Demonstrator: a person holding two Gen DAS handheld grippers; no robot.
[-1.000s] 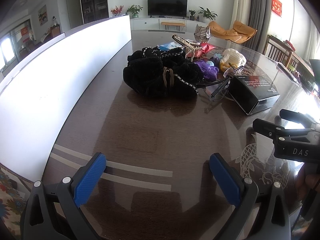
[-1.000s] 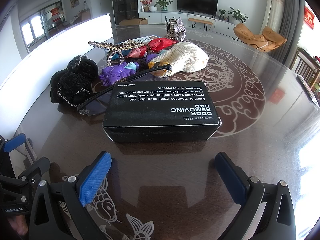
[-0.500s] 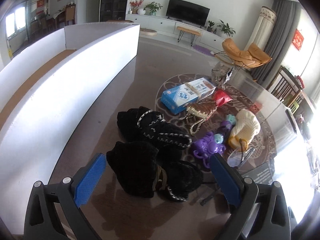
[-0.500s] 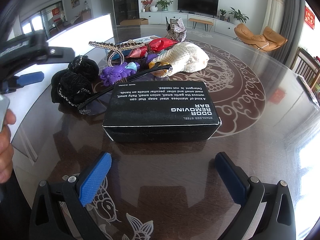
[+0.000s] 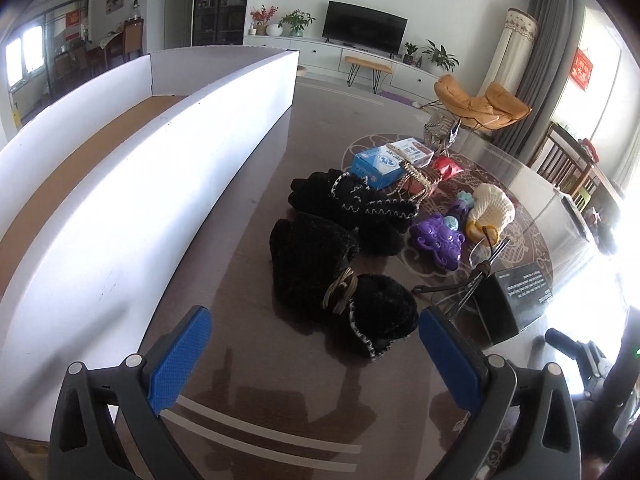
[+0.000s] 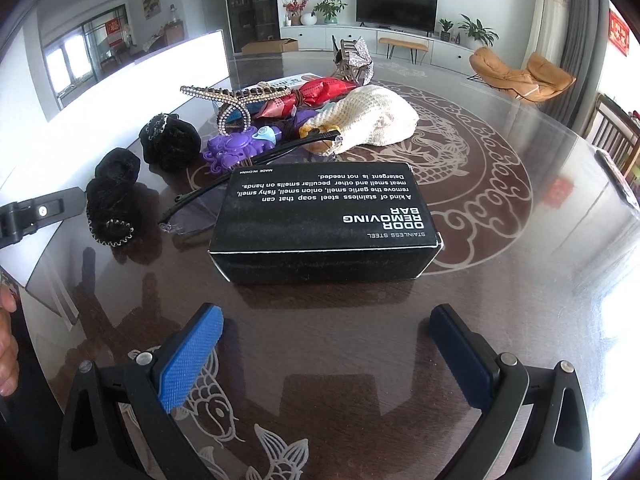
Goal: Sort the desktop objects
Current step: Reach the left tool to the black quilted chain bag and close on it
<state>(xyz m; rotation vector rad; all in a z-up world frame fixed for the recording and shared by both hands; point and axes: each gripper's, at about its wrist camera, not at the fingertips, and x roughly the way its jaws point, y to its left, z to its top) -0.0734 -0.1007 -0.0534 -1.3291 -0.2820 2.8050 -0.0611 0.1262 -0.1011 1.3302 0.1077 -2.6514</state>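
A heap of small objects lies on the dark glass table (image 5: 248,208). Black furry items (image 5: 320,268) with chain trim lie nearest my left gripper (image 5: 314,358), which hovers open above and just short of them. Behind them are a purple octopus toy (image 5: 438,240), a cream knitted pouch (image 5: 492,210), a blue and white box (image 5: 384,160) and a rhinestone hair clip (image 6: 232,100). A black "odor removing bar" box (image 6: 324,220) sits right in front of my right gripper (image 6: 326,358), which is open and empty. A black headband (image 6: 248,168) leans on the box.
A long white box with a cardboard floor (image 5: 132,136) runs along the table's left side. A hand (image 6: 6,344) shows at the left edge of the right wrist view. A silver bow ornament (image 6: 354,58) stands behind the heap. Chairs (image 5: 568,160) stand beyond the table.
My left gripper has risen and tilted down, and now overlooks the black furry items and the white box's inside. The right gripper has held still.
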